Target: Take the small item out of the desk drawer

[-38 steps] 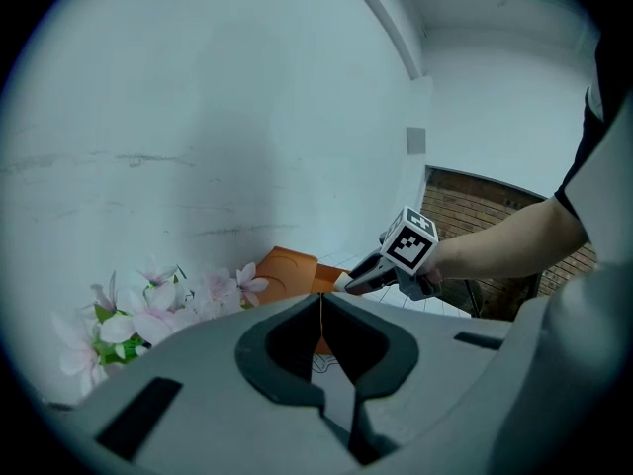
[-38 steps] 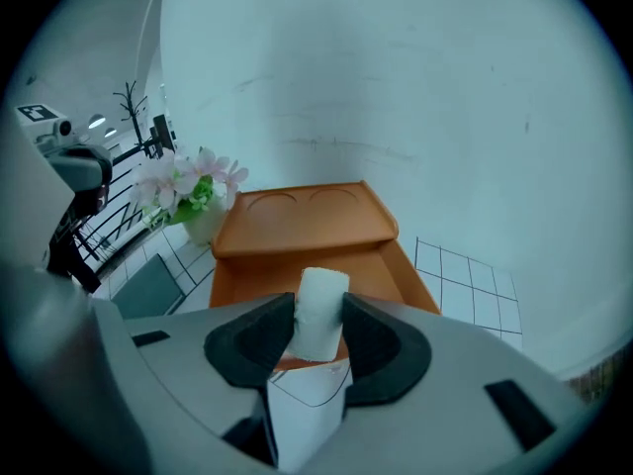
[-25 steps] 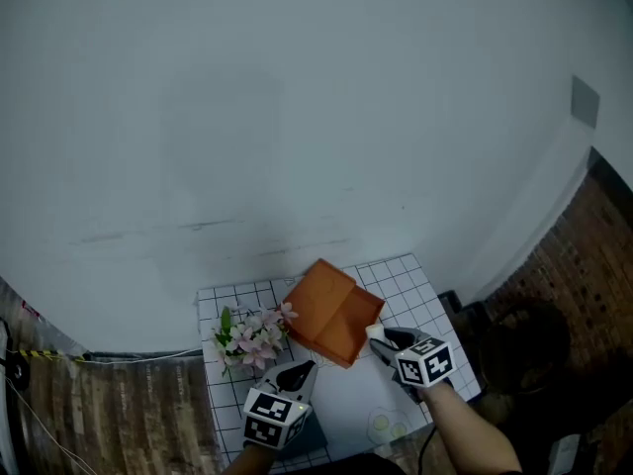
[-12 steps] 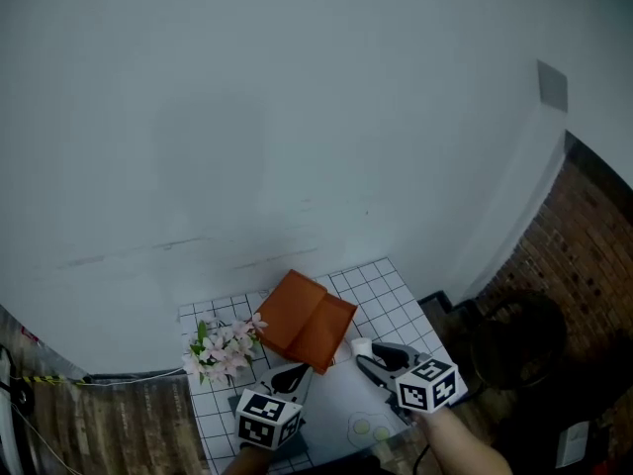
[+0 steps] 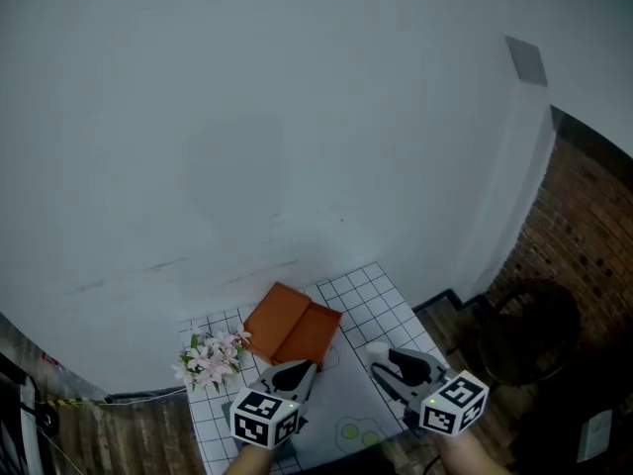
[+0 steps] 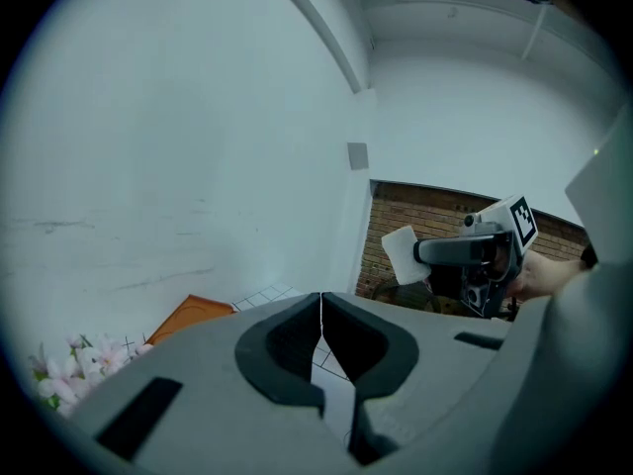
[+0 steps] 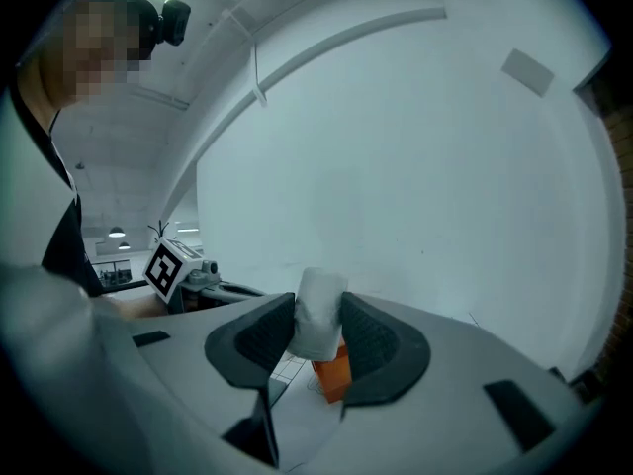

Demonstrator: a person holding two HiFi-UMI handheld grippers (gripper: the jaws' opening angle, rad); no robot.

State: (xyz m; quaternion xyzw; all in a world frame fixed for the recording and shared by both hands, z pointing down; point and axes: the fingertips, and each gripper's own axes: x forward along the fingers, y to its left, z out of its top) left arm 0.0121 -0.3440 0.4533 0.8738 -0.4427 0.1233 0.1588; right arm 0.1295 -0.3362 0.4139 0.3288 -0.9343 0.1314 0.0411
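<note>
Grid-topped desk (image 5: 371,300) bearing an orange drawer box (image 5: 292,325). Left gripper (image 6: 320,310): jaws together, nothing between them. Right gripper (image 5: 386,359): above the desk, clamped on the small white item (image 7: 318,325), apart from the box.

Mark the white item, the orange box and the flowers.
white item (image 7: 318,313): right gripper view, its middle, between the jaws
orange box (image 5: 294,325): head view, middle of its top
flowers (image 5: 208,357): head view, the pink blossoms
</note>
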